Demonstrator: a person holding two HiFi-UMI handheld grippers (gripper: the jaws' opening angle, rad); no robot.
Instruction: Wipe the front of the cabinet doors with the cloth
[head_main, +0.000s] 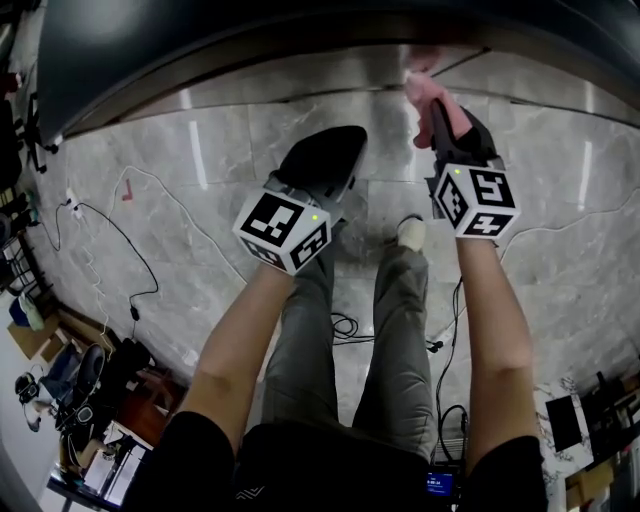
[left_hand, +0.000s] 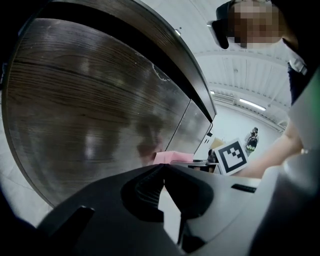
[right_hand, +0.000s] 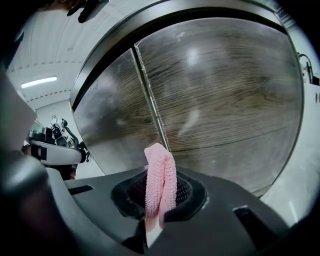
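A folded pink cloth (right_hand: 160, 180) stands up between the jaws of my right gripper (right_hand: 160, 192), which is shut on it. In the head view the cloth (head_main: 428, 98) reaches the lower front of the cabinet (head_main: 300, 75), with the right gripper (head_main: 452, 125) just behind it. The wood-grain cabinet doors (right_hand: 225, 90) fill the right gripper view, and a vertical seam (right_hand: 150, 100) divides them. My left gripper (head_main: 335, 145) hangs a little back from the cabinet, left of the right one. Its jaws (left_hand: 164, 170) are shut with nothing between them, facing a door (left_hand: 90, 100); the cloth (left_hand: 172, 157) shows beyond.
The person's legs and a shoe (head_main: 411, 232) stand on the grey marble floor (head_main: 200, 200) below the grippers. Black cables (head_main: 130, 260) trail across the floor at left. Bags and gear (head_main: 80, 390) crowd the lower left, more items (head_main: 590, 420) the lower right.
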